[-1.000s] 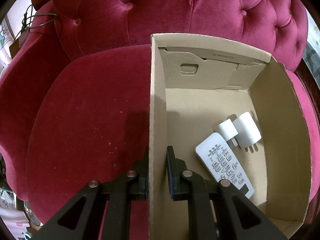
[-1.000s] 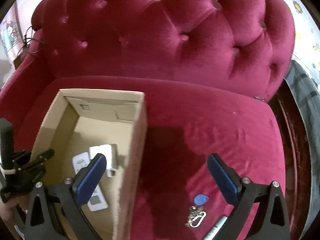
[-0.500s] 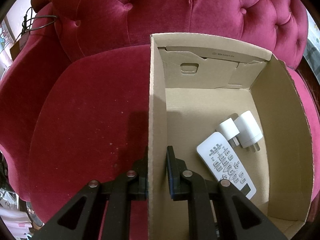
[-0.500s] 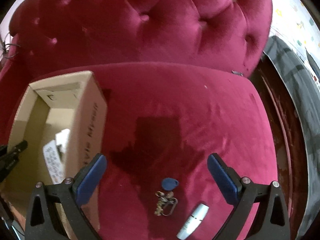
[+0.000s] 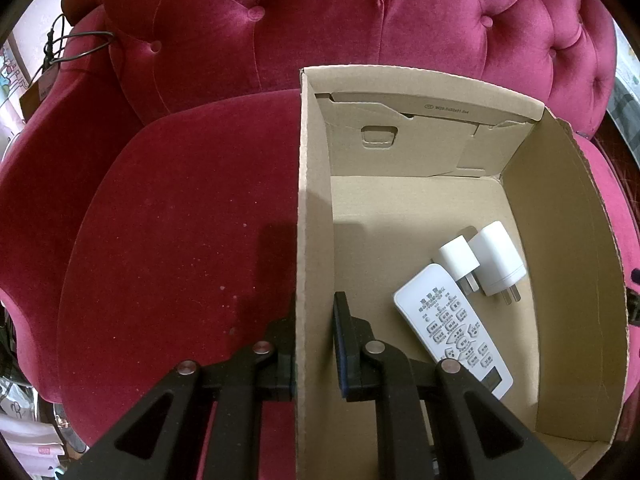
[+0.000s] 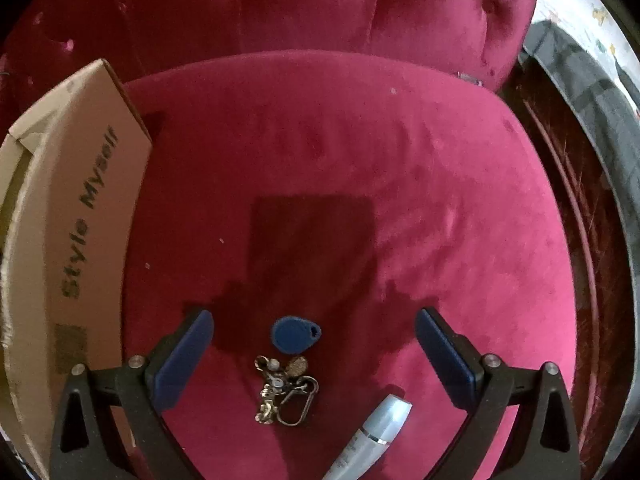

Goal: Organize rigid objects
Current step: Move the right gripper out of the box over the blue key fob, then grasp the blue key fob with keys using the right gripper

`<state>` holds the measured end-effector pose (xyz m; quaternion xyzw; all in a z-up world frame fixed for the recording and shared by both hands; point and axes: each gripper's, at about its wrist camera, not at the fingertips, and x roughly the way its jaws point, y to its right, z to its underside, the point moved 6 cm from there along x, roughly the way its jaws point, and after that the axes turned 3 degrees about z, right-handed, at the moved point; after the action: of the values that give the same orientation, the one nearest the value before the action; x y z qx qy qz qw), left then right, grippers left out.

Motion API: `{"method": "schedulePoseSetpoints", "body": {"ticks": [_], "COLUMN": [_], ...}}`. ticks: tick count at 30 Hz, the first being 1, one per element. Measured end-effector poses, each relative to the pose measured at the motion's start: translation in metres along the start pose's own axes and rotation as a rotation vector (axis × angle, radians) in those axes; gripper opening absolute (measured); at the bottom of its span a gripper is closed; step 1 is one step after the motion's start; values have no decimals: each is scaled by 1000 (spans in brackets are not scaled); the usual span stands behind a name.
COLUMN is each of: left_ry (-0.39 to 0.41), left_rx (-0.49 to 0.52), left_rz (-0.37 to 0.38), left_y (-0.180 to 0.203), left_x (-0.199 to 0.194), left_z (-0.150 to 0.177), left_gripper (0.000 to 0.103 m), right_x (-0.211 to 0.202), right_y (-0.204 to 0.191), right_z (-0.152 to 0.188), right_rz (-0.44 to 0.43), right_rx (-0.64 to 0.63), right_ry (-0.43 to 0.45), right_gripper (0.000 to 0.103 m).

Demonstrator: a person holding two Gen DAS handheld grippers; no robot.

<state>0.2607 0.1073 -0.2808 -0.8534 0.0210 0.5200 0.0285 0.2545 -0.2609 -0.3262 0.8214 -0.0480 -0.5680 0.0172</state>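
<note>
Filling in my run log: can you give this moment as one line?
left hand-held gripper: shut on box wall | right hand-held gripper: open over keyring | box: remote, two chargers

Home, likely a living room. Tufted red velvet armchair [image 5: 360,32] fills both views; cardboard box [image 5: 560,280] on its seat, keys [image 6: 284,388] beside. Cluttered bags [image 5: 24,440] at floor edge.

White tube [image 6: 370,440] cut off by bottom edge; remote [image 5: 452,328] lower end behind tongs.
</note>
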Motion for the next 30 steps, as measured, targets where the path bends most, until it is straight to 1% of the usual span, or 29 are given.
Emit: {"method": "schedulePoseSetpoints", "body": {"ticks": [6, 11, 20, 24, 28, 30], "left_ry": [0, -1, -1, -1, -1, -1], "left_rx": [0, 0, 0, 2, 2, 2], "left_rz": [0, 0, -1, -3, -4, -3], "left_y": [0, -1, -1, -1, -1, -1], "left_x": [0, 1, 0, 0, 0, 0], "left_z": [0, 0, 0, 0, 1, 1], "left_gripper": [14, 14, 14, 14, 14, 14], "right_x": [20, 30, 49, 54, 54, 54], "right_y": [4, 6, 6, 9, 9, 10], "right_z": [11, 14, 24, 24, 26, 27], "right_rz": [-7, -11, -27, -42, -38, -40], "right_rx": [-7, -18, -16, -24, -22, -20], "right_ry": [-24, -26, -59, -49, -46, -51], "right_gripper": [103, 102, 102, 103, 103, 100]}}
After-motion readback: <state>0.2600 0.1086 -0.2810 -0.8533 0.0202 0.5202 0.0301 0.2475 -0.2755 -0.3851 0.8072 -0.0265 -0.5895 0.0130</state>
